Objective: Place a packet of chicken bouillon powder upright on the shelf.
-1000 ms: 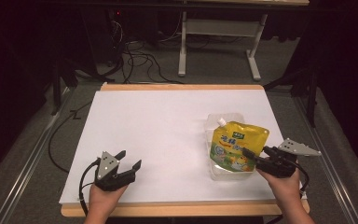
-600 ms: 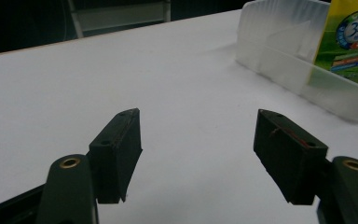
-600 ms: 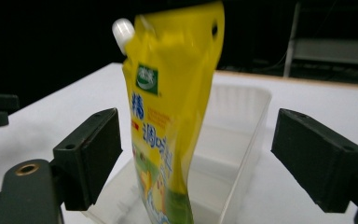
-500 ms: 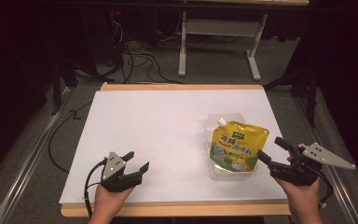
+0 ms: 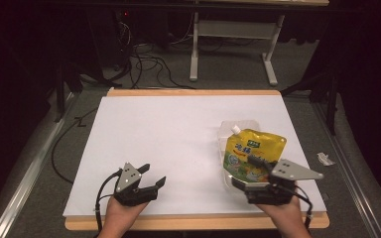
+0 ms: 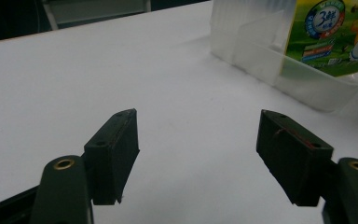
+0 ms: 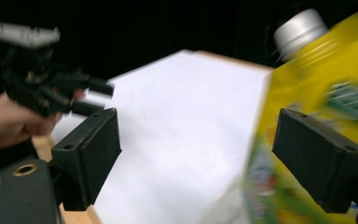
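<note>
Yellow pouch [image 5: 252,154] blurred beside right tongs [image 7: 200,154].
Stands in clear tub [image 6: 265,60]; right tongs just spread, left tongs [image 6: 198,151] spread, both empty.

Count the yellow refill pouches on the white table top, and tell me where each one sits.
1. The yellow pouch stands in a clear plastic container at the table's right side, just ahead of the right gripper. No second pouch is visible.
</note>
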{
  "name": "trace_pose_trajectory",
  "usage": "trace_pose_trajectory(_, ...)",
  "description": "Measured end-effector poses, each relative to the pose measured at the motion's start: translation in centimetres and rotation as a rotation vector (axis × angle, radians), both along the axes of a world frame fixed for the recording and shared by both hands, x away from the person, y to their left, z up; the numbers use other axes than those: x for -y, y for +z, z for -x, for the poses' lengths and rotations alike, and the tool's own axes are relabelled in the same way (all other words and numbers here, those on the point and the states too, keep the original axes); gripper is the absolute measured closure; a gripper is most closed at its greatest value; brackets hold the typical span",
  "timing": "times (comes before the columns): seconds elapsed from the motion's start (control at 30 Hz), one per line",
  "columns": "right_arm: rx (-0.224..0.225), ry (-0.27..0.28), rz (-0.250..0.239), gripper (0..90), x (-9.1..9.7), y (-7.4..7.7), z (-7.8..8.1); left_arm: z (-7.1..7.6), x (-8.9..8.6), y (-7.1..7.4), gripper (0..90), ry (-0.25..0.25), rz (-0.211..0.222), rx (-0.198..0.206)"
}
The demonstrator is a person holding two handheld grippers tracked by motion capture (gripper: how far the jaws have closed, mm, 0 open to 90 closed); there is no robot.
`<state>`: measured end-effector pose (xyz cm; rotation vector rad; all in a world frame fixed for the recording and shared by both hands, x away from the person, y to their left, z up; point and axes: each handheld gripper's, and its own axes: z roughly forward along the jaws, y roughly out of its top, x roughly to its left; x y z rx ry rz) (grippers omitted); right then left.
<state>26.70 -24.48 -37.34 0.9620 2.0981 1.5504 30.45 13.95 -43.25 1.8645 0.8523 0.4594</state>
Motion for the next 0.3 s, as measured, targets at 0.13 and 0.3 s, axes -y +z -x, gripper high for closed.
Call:
trace_pose_trajectory(0.13,-0.057,0.022,0.036,15.5,-2.08,-1.95,-1.0,-0.19,-0.42,-0.13,29.0,0.005,0.001,-0.014)
trace_pose_trajectory(0.3,-0.055,0.019,0.021,15.5,-2.06,-1.98,-1.19,-0.23,-0.74,-0.17,27.9,0.013,0.0,-0.024)
